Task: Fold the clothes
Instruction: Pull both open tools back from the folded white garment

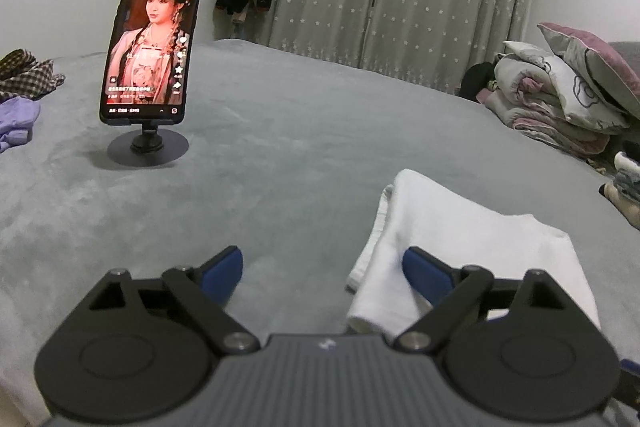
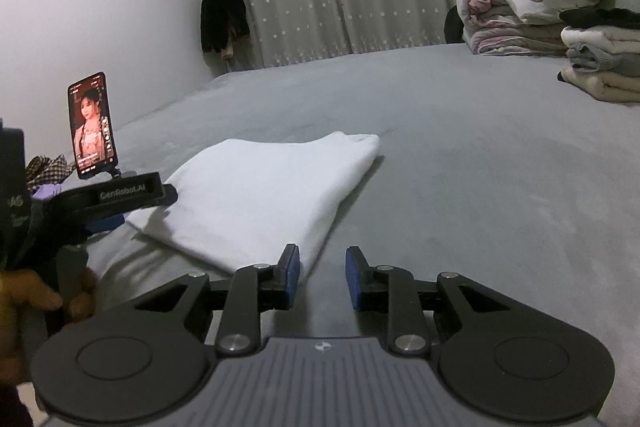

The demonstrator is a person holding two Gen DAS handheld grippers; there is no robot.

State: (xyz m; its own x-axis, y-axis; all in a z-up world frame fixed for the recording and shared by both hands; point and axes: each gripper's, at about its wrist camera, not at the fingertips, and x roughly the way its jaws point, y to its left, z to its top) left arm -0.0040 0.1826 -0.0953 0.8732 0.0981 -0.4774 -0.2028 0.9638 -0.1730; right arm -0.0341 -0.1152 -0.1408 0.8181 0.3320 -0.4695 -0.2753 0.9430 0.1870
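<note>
"genrobot.ai" is printed on the left hand-held gripper [image 2: 120, 223]; the phone [image 2: 93, 125] text is unreadable.

The left gripper [image 1: 322, 269] has a grey ribbed body with a small white mark at its front edge; on each side of this mark sits a black round disc with a raised ring; black linkage bars with silver screws run forward from the body to two fingers with blue pads [image 1: 424, 273]. The right gripper [image 2: 322, 277] has the same grey ribbed body, the same white mark, black discs, silver screws and blue pads [image 2: 292, 277]. In the right wrist view, far left of that mark, the left gripper's black side carries the white lettering "GenRoboLAI"; a hand [image 2: 40, 297] grips its handle.
</note>
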